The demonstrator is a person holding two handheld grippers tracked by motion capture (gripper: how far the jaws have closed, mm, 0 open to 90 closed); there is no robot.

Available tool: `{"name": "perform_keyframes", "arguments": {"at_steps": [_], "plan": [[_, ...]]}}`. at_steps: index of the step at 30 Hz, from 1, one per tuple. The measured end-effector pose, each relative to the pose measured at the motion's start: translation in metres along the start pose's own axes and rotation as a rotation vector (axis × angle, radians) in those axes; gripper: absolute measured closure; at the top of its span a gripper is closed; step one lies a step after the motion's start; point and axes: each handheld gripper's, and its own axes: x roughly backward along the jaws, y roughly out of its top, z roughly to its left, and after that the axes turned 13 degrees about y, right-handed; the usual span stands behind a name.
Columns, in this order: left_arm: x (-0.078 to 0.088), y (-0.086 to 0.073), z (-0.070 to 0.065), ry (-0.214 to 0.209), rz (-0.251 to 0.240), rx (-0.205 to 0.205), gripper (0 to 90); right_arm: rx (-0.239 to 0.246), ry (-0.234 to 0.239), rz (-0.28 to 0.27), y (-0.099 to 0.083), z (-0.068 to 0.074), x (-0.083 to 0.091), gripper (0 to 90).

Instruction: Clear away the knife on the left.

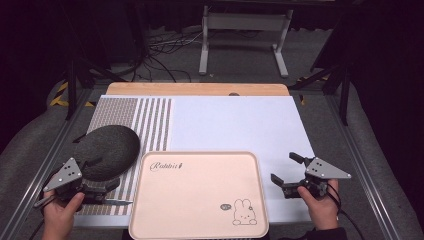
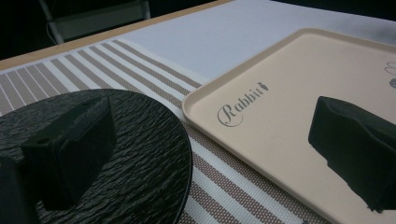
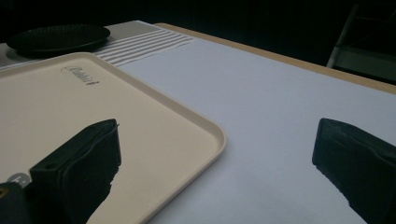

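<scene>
The beige tray (image 1: 200, 200) lies flat at the table's near edge, long axis across it, between the wide-open left gripper (image 1: 102, 194) over the black plate (image 1: 107, 150) and the wide-open, empty right gripper (image 1: 287, 172); the high view shows its rabbit drawing.

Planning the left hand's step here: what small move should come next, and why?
Probably ease the left gripper forward to straddle the black plate's near rim. Its jaws stand open with nothing between them, the plate lies on the striped mat, and the Rabbit tray alongside is bare.
</scene>
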Motion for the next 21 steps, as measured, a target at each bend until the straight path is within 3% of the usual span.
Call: {"name": "perform_keyframes", "arguments": {"at_steps": [21], "plan": [[0.0003, 0.0012, 0.0038, 0.002, 0.015, -0.001, 1.2, -0.025, 0.018, -0.03, -0.0006, -0.0011, -0.0028, 1.5]]}}
